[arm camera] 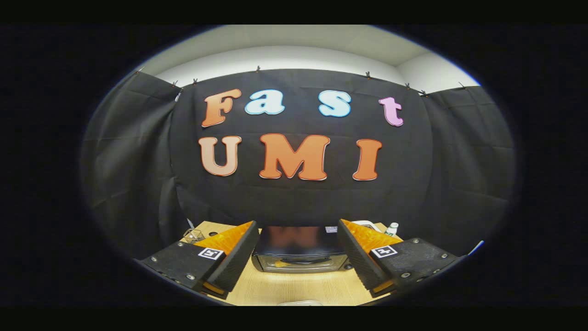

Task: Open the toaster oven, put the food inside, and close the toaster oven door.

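The claw [297, 266] hangs spread wide with nothing between its fingers, raised a little above the pale wooden bench [294, 287]. At the near edge of the bench, just below the fingers, a whitish sliver [301, 303] peeks in; it may be a plate or the food itself, but too little of it shows to say.

Beyond the fingers, and framed squarely between them, sits the toaster oven [299, 250]. Its door is shut, with a dark bar handle [304, 260] running across the top of the glass front. I'd judge the oven a stiff metal box, heavy enough to stay put under a gentle pull, though a hard tug could slide it on the smooth wood. The glass is slick and nothing to push on, so the handle is the place to take hold: fingers above and below the bar near its middle, then ease the door down on its hinge.

Further back to the left stands a small clear glass object [193, 235], and to the right a bottle [392, 228] near the black cloth wall [459, 184].
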Demonstrator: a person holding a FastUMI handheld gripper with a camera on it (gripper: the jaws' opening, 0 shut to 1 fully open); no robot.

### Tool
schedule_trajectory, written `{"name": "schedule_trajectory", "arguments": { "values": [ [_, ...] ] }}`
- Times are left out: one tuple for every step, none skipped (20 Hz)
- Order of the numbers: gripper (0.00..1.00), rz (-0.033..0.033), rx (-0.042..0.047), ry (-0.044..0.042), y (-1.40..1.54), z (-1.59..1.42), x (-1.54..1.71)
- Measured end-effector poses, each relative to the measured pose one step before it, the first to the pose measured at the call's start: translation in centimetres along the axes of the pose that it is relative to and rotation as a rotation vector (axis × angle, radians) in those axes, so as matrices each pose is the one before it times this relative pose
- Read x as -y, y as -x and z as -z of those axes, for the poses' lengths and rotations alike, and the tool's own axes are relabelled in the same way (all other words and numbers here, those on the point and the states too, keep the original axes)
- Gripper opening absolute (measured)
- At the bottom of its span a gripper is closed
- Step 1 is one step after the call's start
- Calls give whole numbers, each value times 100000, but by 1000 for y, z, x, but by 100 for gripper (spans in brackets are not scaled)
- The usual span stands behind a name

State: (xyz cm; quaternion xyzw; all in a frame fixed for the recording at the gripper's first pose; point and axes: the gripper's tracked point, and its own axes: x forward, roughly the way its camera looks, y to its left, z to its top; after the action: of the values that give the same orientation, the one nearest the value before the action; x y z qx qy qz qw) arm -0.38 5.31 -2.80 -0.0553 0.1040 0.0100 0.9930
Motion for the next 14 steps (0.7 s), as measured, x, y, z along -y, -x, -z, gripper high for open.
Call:
{"name": "schedule_trajectory", "arguments": {
  "values": [
    [100,415,741,-626,195,-299,89],
    [100,460,776,-594,47,-60,157],
    [100,281,711,-408,62,-108,97],
    [100,454,553,-268,136,-148,260],
    [100,771,712,-317,156,-139,227],
    [100,393,704,-124,111,-232,150],
    [100,-2,569,-99,169,-227,149],
    [100,-59,-95,-203,170,221,56],
    [100,-135,178,-107,69,-169,70],
    [100,19,116,-41,-9,-38,1],
    [100,-204,235,90,23,-37,-85],
    [100,29,257,35,58,-50,53],
    [100,49,53,-54,-142,-29,48],
    [100,124,-129,-199,26,94,62]
  ]
}}
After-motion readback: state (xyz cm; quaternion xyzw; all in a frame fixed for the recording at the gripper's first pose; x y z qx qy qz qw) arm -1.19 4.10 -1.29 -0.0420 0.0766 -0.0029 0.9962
